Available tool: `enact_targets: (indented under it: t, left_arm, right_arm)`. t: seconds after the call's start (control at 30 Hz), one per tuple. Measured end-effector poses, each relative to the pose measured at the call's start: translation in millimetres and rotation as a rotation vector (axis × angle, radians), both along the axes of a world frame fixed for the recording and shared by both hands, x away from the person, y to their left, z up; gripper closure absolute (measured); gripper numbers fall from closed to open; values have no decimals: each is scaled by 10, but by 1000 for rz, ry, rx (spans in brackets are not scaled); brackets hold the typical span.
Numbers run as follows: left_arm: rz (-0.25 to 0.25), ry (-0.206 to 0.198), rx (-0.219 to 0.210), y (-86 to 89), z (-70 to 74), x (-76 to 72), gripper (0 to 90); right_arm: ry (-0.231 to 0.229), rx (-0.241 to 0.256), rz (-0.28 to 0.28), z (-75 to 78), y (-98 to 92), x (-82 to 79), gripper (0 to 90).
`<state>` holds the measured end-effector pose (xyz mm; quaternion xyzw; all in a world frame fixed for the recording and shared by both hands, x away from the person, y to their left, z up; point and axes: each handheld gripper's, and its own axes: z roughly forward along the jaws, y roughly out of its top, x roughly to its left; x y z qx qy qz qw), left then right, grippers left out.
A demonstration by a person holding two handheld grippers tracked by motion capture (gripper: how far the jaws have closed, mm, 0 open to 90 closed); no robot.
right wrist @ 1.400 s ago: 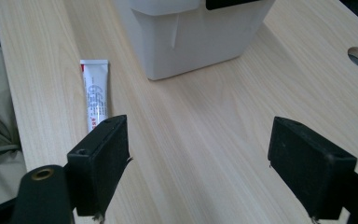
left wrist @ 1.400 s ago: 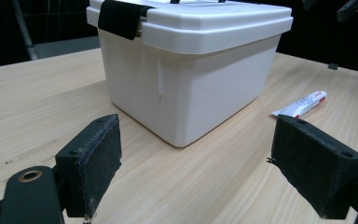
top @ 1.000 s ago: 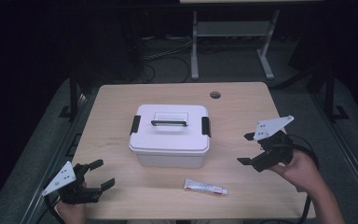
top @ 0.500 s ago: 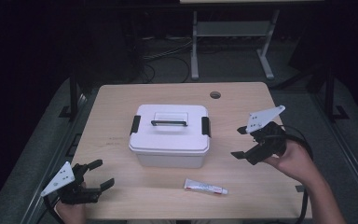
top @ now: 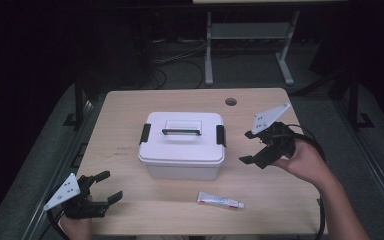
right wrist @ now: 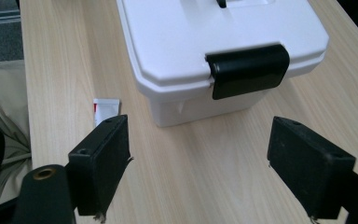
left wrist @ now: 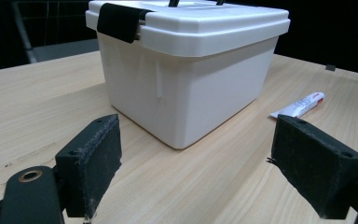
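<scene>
- Left gripper (top: pixel 101 188): held low at the table's (top: pixel 130 115) near left corner, jaws apart with nothing between them. A grey plate sits on top of it, and the hand (top: pixel 75 227) holding it enters from the bottom edge of the high view.
- Left gripper view: the two black pads (left wrist: pixel 93 163) stand wide apart just above the wood, aimed at a lower corner of the box (left wrist: pixel 186 79). Pads and box are apart, not touching.
- Box (top: pixel 182 145): white, lidded, standing upright at mid-table between the two grippers. The lid is on. A dark handle (top: pixel 181 131) lies flat in a recess on top, and one black latch (top: pixel 144 133) sits at each short end, both folded down over the lid edge.
- Tube (top: pixel 221 201): small, white with red print, lying flat near the front edge of the table, just in front of the box's right half and apart from it.
- Hole (top: pixel 230 101): round grommet opening in the table, behind the box toward the far right.
- Right gripper (top: pixel 247 147): held above the table, just right of the box, jaws apart and empty, pointing at the box's right end. Its cable loops back along the forearm.
- Right gripper view: the right-end latch (right wrist: pixel 248 70) lies ahead between the open pads (right wrist: pixel 100 170), near but not touched.
</scene>
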<state>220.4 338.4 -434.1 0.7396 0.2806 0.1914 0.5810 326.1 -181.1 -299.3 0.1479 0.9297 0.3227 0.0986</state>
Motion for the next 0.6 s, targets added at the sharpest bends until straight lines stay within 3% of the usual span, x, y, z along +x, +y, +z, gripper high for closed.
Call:
enact_targets:
  t: [0.6]
  left_arm:
    - [2,-7,-7,22,3,-5,157]
  right_arm:
    - [13,-10,53,193,335,250,205]
